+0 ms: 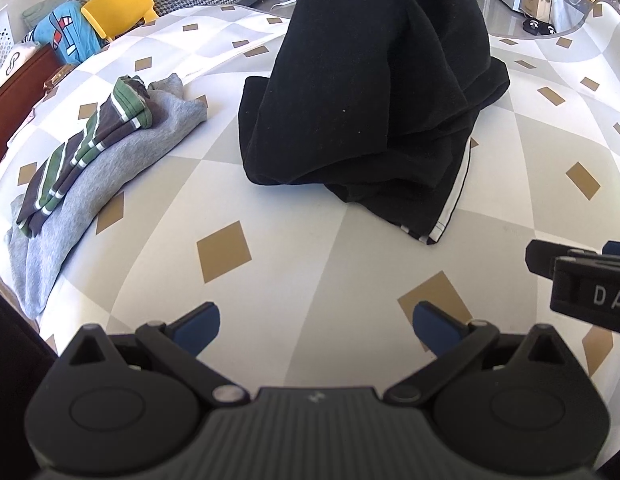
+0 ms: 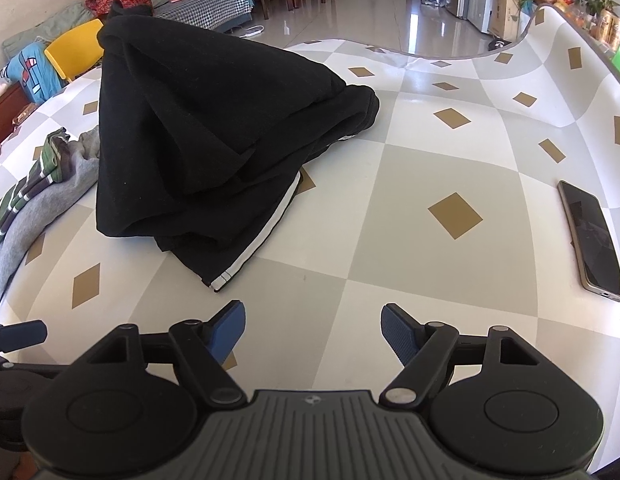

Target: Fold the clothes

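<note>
A black garment (image 1: 361, 92) with a white side stripe (image 1: 453, 196) lies heaped on the checkered tablecloth (image 1: 294, 216) and rises to a tall peak; what holds the peak up is hidden. The right wrist view shows the same black garment (image 2: 198, 140) left of centre. My left gripper (image 1: 315, 328) hovers open over bare cloth in front of the garment, nothing between its blue pads. My right gripper (image 2: 313, 326) is also open and empty, just short of the striped hem (image 2: 226, 276). Each gripper shows at the edge of the other's view.
At the left, a striped green and grey garment (image 1: 86, 148) lies folded on a folded grey one (image 1: 122, 168). A phone (image 2: 591, 240) lies on the table at the right. A yellow chair (image 1: 118, 4) and a sofa stand beyond the table's far edge.
</note>
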Demonstrator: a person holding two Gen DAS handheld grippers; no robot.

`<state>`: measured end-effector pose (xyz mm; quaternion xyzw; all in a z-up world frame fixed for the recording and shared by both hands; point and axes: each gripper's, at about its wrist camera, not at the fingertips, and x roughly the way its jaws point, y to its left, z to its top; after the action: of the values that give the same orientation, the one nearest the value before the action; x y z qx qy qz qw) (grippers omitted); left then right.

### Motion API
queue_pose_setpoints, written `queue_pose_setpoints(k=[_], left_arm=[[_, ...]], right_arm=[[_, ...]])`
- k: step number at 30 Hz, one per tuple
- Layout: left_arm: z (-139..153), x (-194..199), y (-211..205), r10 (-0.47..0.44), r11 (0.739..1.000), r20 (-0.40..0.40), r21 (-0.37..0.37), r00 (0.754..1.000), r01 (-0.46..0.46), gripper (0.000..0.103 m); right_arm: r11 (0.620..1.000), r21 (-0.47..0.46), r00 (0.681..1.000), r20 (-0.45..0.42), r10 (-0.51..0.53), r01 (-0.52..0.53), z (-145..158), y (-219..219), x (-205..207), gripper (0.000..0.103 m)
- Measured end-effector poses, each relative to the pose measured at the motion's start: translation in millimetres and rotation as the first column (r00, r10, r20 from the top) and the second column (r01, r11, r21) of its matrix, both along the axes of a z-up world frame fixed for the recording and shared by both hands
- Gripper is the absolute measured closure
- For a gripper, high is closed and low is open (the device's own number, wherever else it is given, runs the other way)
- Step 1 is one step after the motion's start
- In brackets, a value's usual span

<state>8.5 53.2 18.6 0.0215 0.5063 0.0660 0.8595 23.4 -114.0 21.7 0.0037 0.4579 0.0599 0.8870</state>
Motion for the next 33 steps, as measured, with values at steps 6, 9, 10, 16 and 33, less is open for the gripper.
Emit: queue_pose_setpoints(k=[6,9,10,16,33], left_arm=[[3.2,-3.2,-1.8,0.003,1.000,0.002,-0.003,1.000,-0.003,0.000],[4.5,-4.5,-2.4,0.003,1.000,0.000,-0.004,1.000,-0.003,0.000],[4.9,-4.9,-2.8,0.002,1.000,-0.001,-0.003,1.000,-0.002,0.000],[7.0,-7.6,-5.7,-0.002,1.000,-0.003,-0.014,1.000,0.002,0.000],[11.1,-12.5,-12.7,-0.018,1.000,-0.001,-0.012,1.000,0.018,0.000]], right_arm=[[1.000,0.010,1.000,0.003,-0.024,0.024,2.5,-4.8,-1.3,0.028],[0.999,0.010,0.999,0.004,-0.036,0.036,3.1,-6.2,-2.0,0.028],[0.999,0.012,0.999,0.006,-0.040,0.039,3.6,-6.9,-2.3,0.028],[0.998,0.013,0.998,0.013,-0.064,0.064,5.0,-10.7,-3.0,0.028],[0.997,0.010,0.997,0.016,-0.081,0.081,6.1,-13.4,-4.4,0.028]])
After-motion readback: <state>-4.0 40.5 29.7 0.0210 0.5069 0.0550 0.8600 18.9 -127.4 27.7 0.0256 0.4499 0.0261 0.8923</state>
